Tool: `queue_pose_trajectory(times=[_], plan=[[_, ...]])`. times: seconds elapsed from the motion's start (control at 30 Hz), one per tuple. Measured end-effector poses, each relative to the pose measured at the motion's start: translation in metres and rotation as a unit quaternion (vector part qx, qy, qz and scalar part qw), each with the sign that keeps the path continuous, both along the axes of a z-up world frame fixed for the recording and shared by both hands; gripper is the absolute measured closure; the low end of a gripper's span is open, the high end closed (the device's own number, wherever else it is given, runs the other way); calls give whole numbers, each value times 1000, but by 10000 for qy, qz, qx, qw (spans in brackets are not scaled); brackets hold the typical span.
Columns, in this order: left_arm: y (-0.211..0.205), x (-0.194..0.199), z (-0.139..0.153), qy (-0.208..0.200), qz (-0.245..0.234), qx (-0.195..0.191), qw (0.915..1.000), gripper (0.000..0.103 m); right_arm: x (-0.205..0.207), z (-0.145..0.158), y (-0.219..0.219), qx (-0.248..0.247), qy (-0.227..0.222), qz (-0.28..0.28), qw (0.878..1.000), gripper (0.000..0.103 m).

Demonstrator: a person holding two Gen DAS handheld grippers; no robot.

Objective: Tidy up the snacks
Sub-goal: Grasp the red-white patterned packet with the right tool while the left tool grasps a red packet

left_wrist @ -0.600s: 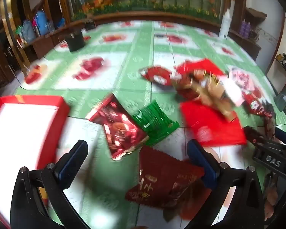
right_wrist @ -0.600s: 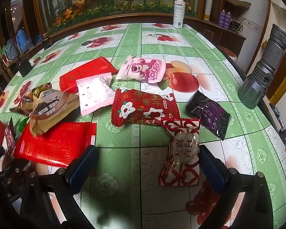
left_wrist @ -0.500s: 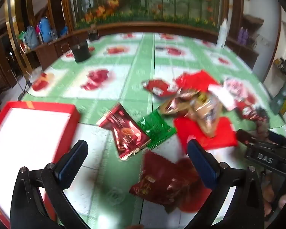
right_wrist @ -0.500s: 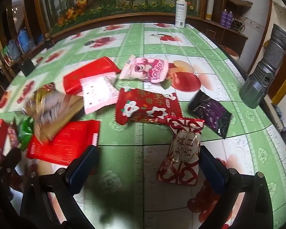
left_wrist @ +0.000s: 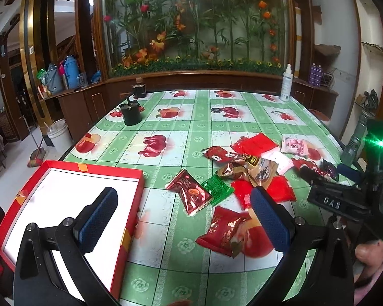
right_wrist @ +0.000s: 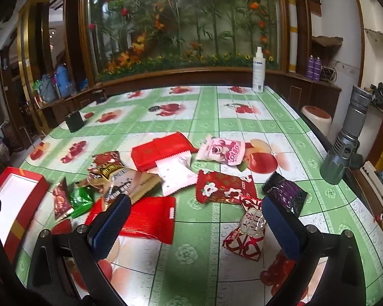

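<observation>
Glossy foil snack packets (right_wrist: 224, 186) lie crinkled ahead of both grippers. Left gripper (left_wrist: 183, 219) and right gripper (right_wrist: 194, 227): ribbed blue pads fully apart, empty. Rectangular red box (left_wrist: 130, 206) beneath left finger.

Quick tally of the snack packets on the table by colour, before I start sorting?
Red packets: 7
Brown or gold packets: 2 (overlapping, hard to separate)
Green packet: 1
Pink packet: 1
White packet: 1
Dark purple packet: 1
Total: 13
</observation>
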State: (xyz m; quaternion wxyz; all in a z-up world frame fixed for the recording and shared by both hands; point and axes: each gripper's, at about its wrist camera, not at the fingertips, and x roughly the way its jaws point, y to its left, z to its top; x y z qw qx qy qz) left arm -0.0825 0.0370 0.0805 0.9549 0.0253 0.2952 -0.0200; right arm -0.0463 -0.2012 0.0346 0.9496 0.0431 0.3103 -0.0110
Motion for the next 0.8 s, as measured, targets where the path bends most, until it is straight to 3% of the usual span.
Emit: queue_pose_trajectory(times=[0.1,0.37,0.53,0.63,0.7,0.8], plan=[[12,1,-9,220,-166,-168,9995,0,-1,0,-7,80,38,-81,9999,0],[52,-9,-38,604,45,-723,9955,0,-4,0,-12,456,56,50,9989,0],[30,-12,-40,718,-300,-351,9964,0,-1,-4,8,176,295,507,9981,0],[9,-10,-40,807,-585,-186,9948,0,-8,6,0,-80,46,287,9995,1],[-6,-8,-38,817,-819,-68,9933,0,-23,16,-28,204,-328,-5,9993,0],[-22,-1,-39,846,-1102,125,9902,0,-42,19,-75,582,-521,-106,9969,0]])
